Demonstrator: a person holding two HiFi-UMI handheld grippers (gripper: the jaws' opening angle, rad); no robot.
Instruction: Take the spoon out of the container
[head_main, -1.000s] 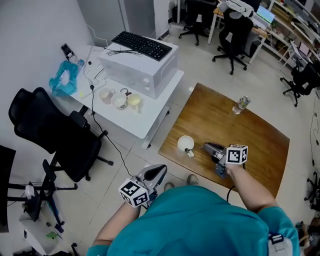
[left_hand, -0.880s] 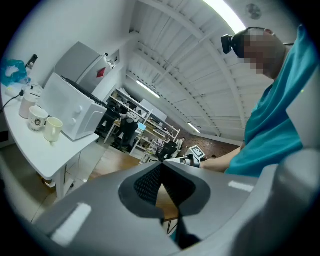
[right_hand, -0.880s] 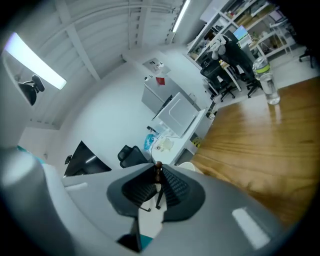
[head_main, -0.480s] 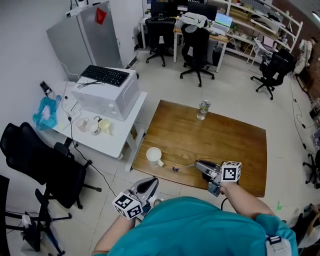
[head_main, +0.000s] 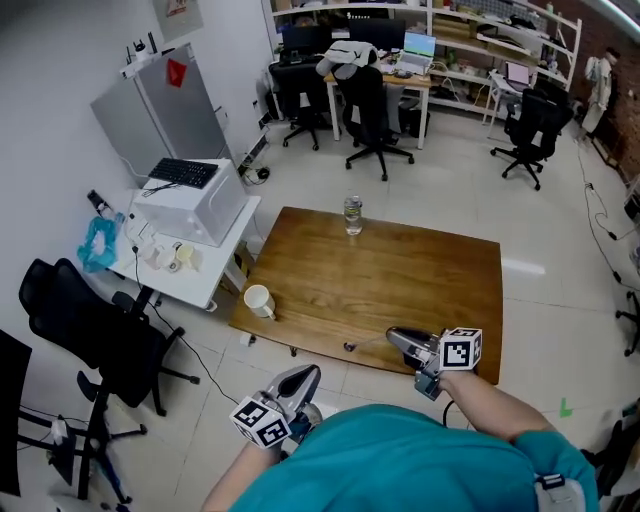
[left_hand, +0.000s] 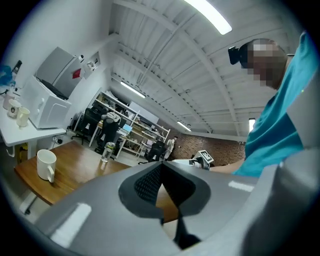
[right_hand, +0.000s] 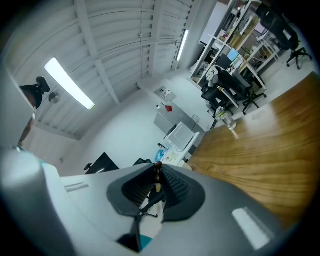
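A white mug (head_main: 258, 300) stands at the near left corner of the wooden table (head_main: 400, 270). To its right, clear of the mug, my right gripper (head_main: 391, 337) is shut on the spoon's handle. The spoon (head_main: 362, 343) sticks out leftward over the table's front edge, its dark bowl leading. In the right gripper view the spoon (right_hand: 157, 172) shows end-on, pinched between the ribbed pads (right_hand: 172, 184). My left gripper (head_main: 307, 374) hangs below the table's front edge, shut and holding nothing. The left gripper view shows the mug (left_hand: 46, 165) across the table and the closed jaws of the left gripper (left_hand: 161, 167).
A water bottle (head_main: 352, 215) stands at the table's far edge. Left of the table is a white desk (head_main: 215, 270) with a white box, a keyboard (head_main: 184, 171) and cups. A black office chair (head_main: 90, 335) sits at the near left; more chairs and desks stand behind.
The spoon has come out of the mug. My right gripper has carried it to the right and nearer to me, away from the mug. The head view has lifted to show more of the room.
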